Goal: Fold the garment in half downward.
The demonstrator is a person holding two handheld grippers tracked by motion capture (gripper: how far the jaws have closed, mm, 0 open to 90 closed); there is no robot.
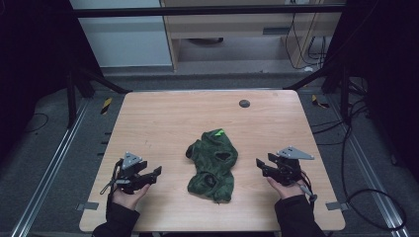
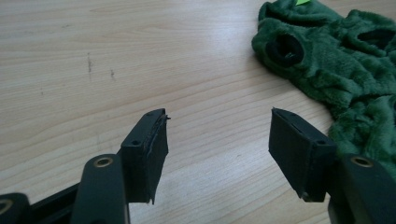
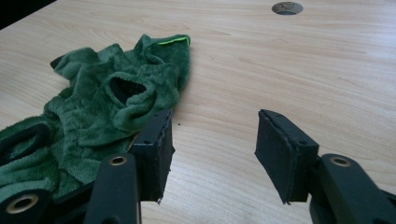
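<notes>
Both grippers, left (image 1: 157,173) and right (image 1: 259,165), hold jaws wide and empty beside green garment (image 1: 213,163) on wooden table (image 1: 163,118).

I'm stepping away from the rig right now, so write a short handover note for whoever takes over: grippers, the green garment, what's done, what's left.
Left gripper: open, holding nothing, on the light wooden table to the left of the garment.
Right gripper: open, holding nothing, to the right of the garment.
Crumpled dark green fleece garment, with a bright green tag at its far end, lies in a heap mid-table between the grippers; neither touches it.
Done: nothing visible yet, the garment is ungrasped.
Left: probably take hold of it from both sides and handle it.
</notes>
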